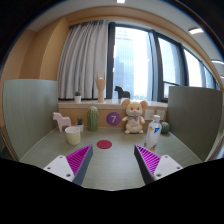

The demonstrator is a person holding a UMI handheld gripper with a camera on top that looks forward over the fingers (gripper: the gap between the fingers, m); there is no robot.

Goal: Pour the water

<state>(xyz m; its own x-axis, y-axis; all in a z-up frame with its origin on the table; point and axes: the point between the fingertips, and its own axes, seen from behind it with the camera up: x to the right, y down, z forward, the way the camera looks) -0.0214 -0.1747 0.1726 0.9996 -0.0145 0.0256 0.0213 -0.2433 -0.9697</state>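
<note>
Pitcher (62, 123), white and handled, is seen at the left beyond the fingers, beside a magenta cup (74, 134). A flat magenta disc (104, 144) lies on the pale table (110, 165). Further right sit a plush mouse (134, 115) and a capped bottle (154, 132). The gripper (110, 163) is held wide apart, its ridged purple pads (149, 161) grasping nothing.

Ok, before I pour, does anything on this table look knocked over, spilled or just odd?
Nothing stands out. The bottle, pink cup and white pitcher all stand upright on the table, with no spill visible. A plush mouse sits behind, upright too. The gripper is open, holding nothing, short of them all.
</note>
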